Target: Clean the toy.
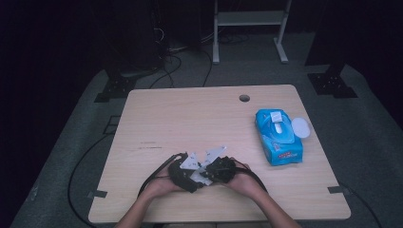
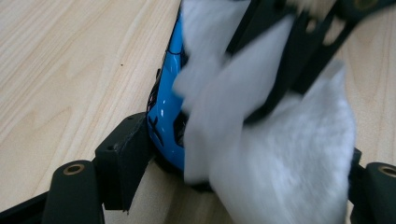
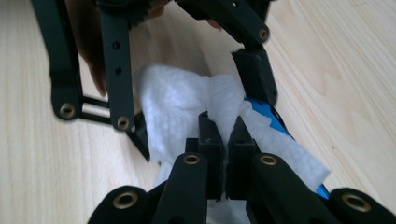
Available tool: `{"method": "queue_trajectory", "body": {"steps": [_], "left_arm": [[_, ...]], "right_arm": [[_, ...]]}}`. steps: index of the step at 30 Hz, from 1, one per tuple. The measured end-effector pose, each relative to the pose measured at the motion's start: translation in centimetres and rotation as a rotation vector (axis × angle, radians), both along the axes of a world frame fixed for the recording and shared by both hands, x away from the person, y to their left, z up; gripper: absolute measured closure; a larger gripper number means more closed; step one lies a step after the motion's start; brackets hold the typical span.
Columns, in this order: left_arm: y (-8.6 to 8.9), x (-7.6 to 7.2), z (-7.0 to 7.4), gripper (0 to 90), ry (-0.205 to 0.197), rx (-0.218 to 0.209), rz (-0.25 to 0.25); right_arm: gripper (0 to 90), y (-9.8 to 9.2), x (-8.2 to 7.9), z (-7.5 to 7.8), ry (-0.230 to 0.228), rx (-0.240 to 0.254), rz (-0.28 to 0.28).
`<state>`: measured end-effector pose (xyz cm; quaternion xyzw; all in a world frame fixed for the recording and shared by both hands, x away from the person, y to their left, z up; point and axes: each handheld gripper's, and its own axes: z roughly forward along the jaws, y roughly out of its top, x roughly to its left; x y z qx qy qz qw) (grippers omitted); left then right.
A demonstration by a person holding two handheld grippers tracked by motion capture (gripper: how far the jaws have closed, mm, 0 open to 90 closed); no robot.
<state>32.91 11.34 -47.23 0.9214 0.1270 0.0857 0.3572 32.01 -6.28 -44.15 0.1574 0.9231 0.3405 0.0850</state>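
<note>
**Both grippers meet at near edge, wipe and blue object between them**

Surface: light wood-grain table (image 1: pixel 190 114), rounded corners, 1 round cable hole (image 1: pixel 244 98) near the far edge. Mostly bare. Faint dark marks left of centre. Tape tabs on the near left and near right edges.

On the table, right side: blue wipes pack (image 1: pixel 278 136), lid (image 1: pixel 301 127) flipped open to its right. Well apart from the hands.

Room: dark, grey carpet all round. White frame legs (image 1: pixel 249 23) beyond the far edge, black stand bases (image 1: pixel 331 83) at far left and far right, loose cables on the floor at far left. 1 cable loops off the table's left side down to the floor.

Grippers: 2 hands come in from the near edge, grippers just beside each other at near centre, grey plates up.

- Left gripper (image 2: pixel 233 177): jaws spread around a glossy blue object (image 2: pixel 166 116), 1 jaw against its side. The other jaw is behind the wipe, so I cannot tell if it truly clamps.
- Right gripper (image 3: pixel 226 133): jaws closed almost flush, pinching a white wipe (image 3: pixel 187 107). The wipe drapes over the blue object; blue peeks out right of the jaws.
- Left gripper view: wipe is blurred.

Wipe and blue object sit at the near edge, between the 2 grippers, off to the left of the pack.
</note>
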Motion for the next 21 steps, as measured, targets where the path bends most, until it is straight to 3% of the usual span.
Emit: {"method": "queue_trajectory", "body": {"steps": [5,12,18,21], "left_arm": [[0.0,0.0,0.0,25.1,0.000,-0.003,0.000],[0.0,0.0,0.0,25.0,0.002,-0.003,-0.001],[0.1,0.1,0.0,25.0,-0.001,0.005,-0.006],[0.0,0.0,0.0,25.0,-0.001,0.001,0.000]], "right_arm": [[86.2,-2.1,0.2,0.6,0.009,0.030,-0.045],[66.6,-2.6,0.0,1.2,0.005,0.058,-0.021],[59.2,-3.7,-0.8,2.8,-0.031,0.120,-0.027],[56.7,-2.8,-1.1,2.4,-0.047,0.098,0.004]]}}
